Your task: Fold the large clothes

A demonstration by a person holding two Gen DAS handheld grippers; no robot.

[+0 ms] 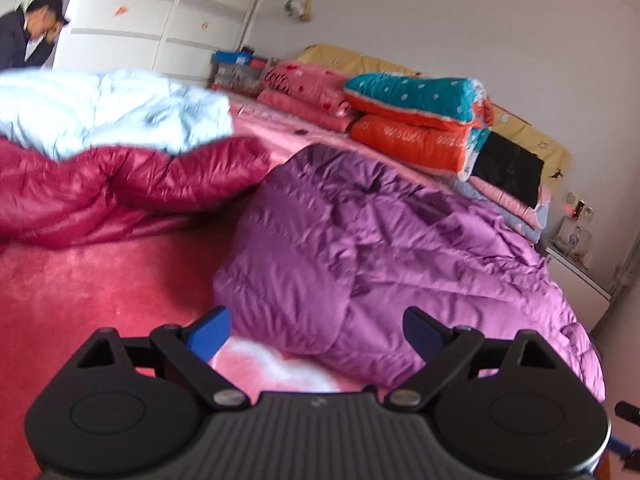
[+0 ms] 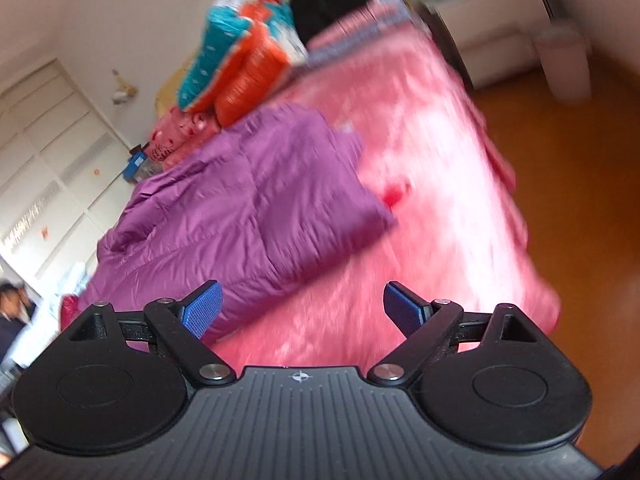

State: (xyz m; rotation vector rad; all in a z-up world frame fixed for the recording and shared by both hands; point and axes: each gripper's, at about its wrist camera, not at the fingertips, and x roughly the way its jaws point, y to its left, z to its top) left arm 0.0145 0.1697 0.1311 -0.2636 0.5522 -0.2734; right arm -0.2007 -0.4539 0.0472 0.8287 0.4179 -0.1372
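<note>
Basically not started: purple down jacket [image 1: 360,248] lies rumpled and unfolded on the pink bed [image 2: 440,208], left gripper [image 1: 316,330] and right gripper [image 2: 302,308] both spread wide, empty, just short of it, no fold made yet

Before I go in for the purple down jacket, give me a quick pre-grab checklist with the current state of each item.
1. Left gripper empty, jaws wide: ok.
2. Right gripper empty, jaws wide: ok.
3. Purple jacket lying on the pink bedspread, near edge facing both grippers: ok.
4. Jacket spread flat for folding: not ok, it is rumpled and bunched.
5. Jacket free of the dark red jacket beside it: cannot tell, their edges meet in the left wrist view.
6. Sleeves and collar located: cannot tell, the right wrist view is blurred.
</note>
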